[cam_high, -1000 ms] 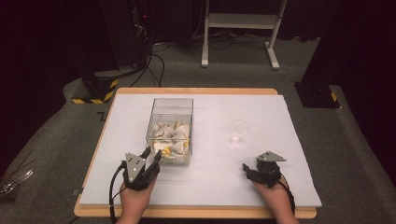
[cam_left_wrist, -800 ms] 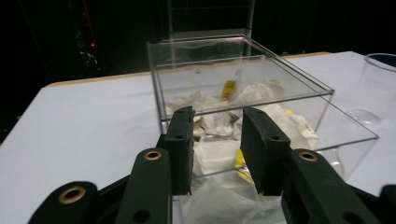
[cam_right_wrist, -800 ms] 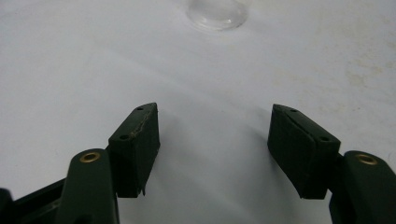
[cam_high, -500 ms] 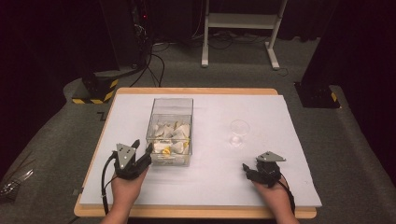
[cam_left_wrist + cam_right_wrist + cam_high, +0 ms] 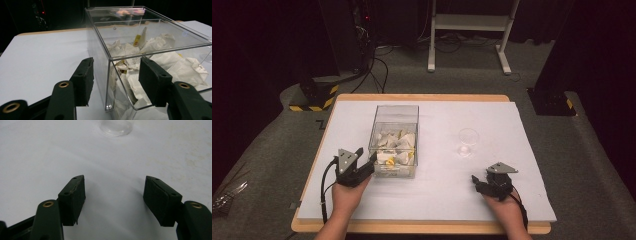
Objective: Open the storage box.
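L gripper [image 5: 115, 75] astride clear box [image 5: 150, 47] corner

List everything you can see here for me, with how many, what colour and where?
Clear box: one, see-through plastic, open top, left of the table's middle.
Paper packets: many, white with some yellow tags, piled inside the box.
Small cup: one, clear, right of the box, standing alone.
Table cover: one, white, spread over the top.
Table: one, light wood, edge showing round the cover.
White stand: one, on the grey floor behind the table.
Left tool: one, black, at the box's near left corner; jaws have just been opening, one either side of the corner, not pressing on it.
Right tool: one, black, near right on the cover, jaws open.
Hands: two, holding the tools.
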